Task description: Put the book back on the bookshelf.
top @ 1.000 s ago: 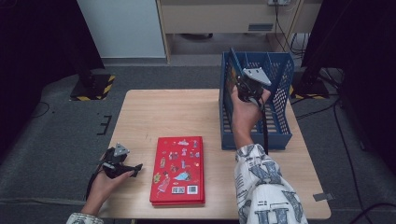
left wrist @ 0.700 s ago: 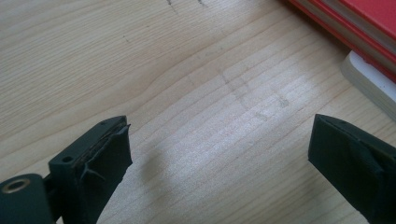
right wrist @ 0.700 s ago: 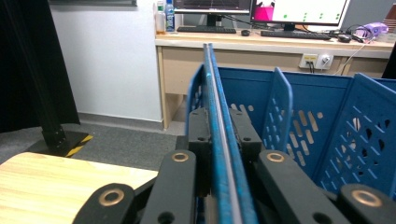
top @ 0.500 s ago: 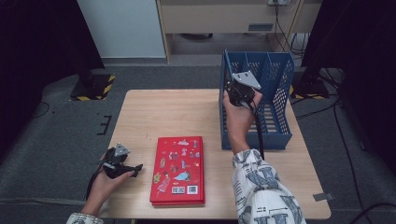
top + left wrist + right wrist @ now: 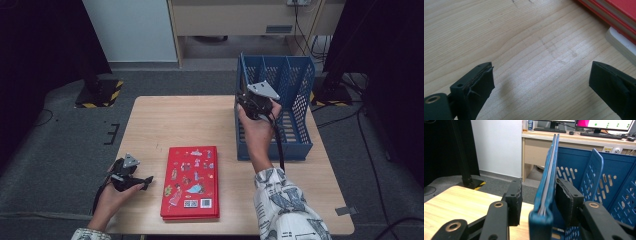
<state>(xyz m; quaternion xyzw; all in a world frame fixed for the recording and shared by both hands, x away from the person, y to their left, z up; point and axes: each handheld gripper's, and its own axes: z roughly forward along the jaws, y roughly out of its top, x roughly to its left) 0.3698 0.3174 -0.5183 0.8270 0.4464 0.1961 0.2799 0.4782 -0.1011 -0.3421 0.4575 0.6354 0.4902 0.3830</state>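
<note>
- The table is light wood and carries everything.
- The blue rack stands at the table's right side, with upright dividers.
- The red book lies flat near the front edge, just right of the left hand-held gripper.
- A blue book stands upright on its edge in the rack, at its left wall.
- The right hand-held gripper has one jaw on each side of this blue book. Its jaws have just been opening; the left jaw is apart from the cover, the right one is very close to it.
- The left hand-held gripper rests low over the table, jaws wide apart, nothing between them.
</note>
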